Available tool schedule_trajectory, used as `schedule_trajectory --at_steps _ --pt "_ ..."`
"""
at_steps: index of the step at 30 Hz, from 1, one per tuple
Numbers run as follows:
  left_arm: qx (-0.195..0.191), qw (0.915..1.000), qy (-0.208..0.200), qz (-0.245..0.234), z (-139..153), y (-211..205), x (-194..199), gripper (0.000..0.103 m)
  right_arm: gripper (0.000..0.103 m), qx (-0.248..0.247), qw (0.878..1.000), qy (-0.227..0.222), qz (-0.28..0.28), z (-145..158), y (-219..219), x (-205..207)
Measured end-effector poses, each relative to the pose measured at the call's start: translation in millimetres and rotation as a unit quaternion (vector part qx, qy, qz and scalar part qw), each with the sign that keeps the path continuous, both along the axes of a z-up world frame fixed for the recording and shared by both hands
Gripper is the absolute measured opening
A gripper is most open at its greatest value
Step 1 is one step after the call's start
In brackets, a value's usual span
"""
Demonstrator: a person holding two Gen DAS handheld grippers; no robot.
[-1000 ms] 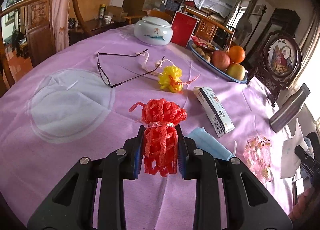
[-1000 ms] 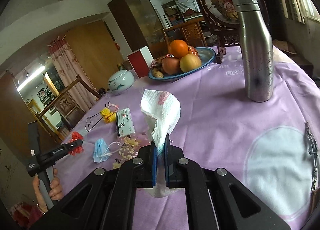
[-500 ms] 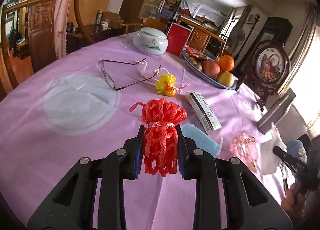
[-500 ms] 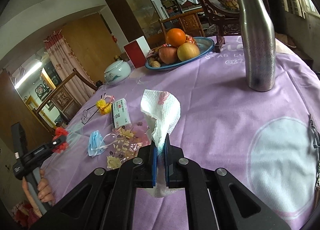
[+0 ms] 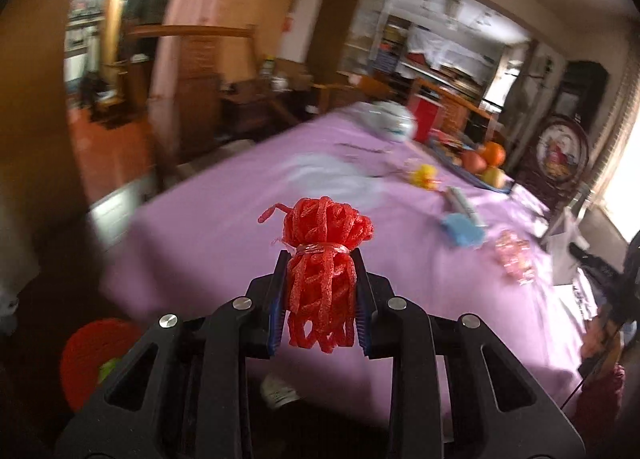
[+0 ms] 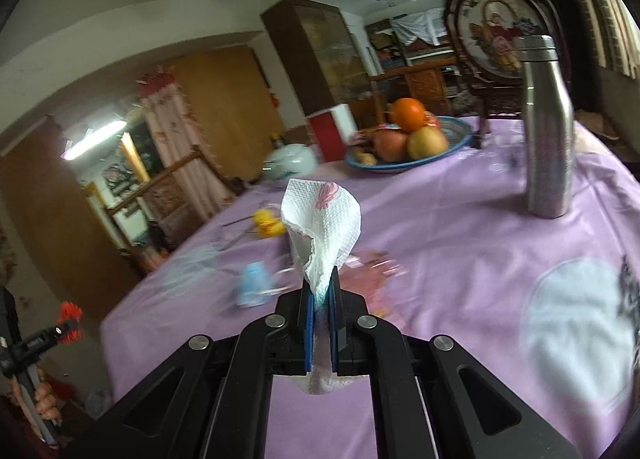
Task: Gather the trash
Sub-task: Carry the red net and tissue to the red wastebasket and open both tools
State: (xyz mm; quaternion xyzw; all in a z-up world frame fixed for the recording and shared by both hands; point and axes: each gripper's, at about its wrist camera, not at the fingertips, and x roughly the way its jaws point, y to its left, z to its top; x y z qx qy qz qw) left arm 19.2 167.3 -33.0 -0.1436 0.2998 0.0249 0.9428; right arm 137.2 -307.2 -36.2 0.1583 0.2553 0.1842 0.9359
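Since the earlier frames, both grippers have pulled back from the table (image 5: 208,243), the left one much farther, so that the table's near edge and the floor beside it now show in its view. Its 2 jaws are clamped on a red foam fruit net (image 5: 320,275), which the left gripper (image 5: 320,311) holds in the air off that edge. The jaws of the right gripper (image 6: 321,323) are pressed together on a white paper napkin (image 6: 320,227), held above the purple tablecloth. A blue face mask (image 6: 254,285), a pink patterned wrapper (image 5: 514,255) and a yellow foam net (image 6: 267,222) lie on the cloth. A steel bottle (image 6: 548,131) stands near the right edge, and a fruit plate (image 6: 452,145) sits toward the far edge.
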Motion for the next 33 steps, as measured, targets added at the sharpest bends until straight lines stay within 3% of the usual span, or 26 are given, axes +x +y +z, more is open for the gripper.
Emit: schedule_trajectory --at_steps 7,14,16,17,18,20,27,33 --pt "0.014 0.9942 0.033 0.101 -46.1 80.3 -81.0 0.03 0.007 0.003 0.992 -0.018 0.127 28.7 106.7 -49.4" --pt "-0.055 0.9833 0.084 0.152 -121.3 150.0 -101.1 0.032 0.007 -0.038 0.964 -0.014 0.263 29.5 243.3 -85.8" --pt "-0.069 0.9803 0.096 0.158 -138.6 161.1 -101.4 0.035 0.007 -0.045 0.955 0.002 0.294 20.5 278.0 -90.7" --pt "-0.073 0.9785 0.105 0.162 -147.0 167.8 -101.9 0.046 0.007 -0.05 0.95 0.012 0.308 13.9 295.4 -91.0" --pt "-0.075 0.9761 0.115 0.169 -155.1 173.5 -102.9 0.065 0.007 -0.056 0.945 0.024 0.322 5.7 314.1 -90.0" --pt "-0.071 0.9717 0.121 0.19 -165.6 183.2 -110.0 0.081 0.007 -0.063 0.936 0.046 0.344 -9.2 346.6 -88.2" --pt "-0.072 0.957 0.129 0.25 -184.8 224.9 -149.9 0.085 0.007 -0.09 0.902 0.122 0.405 -67.2 449.7 -84.3" --pt "-0.07 0.9438 0.12 0.3 -184.5 255.5 -180.1 0.087 0.007 -0.128 0.877 0.158 0.435 -116.4 519.0 -89.6"
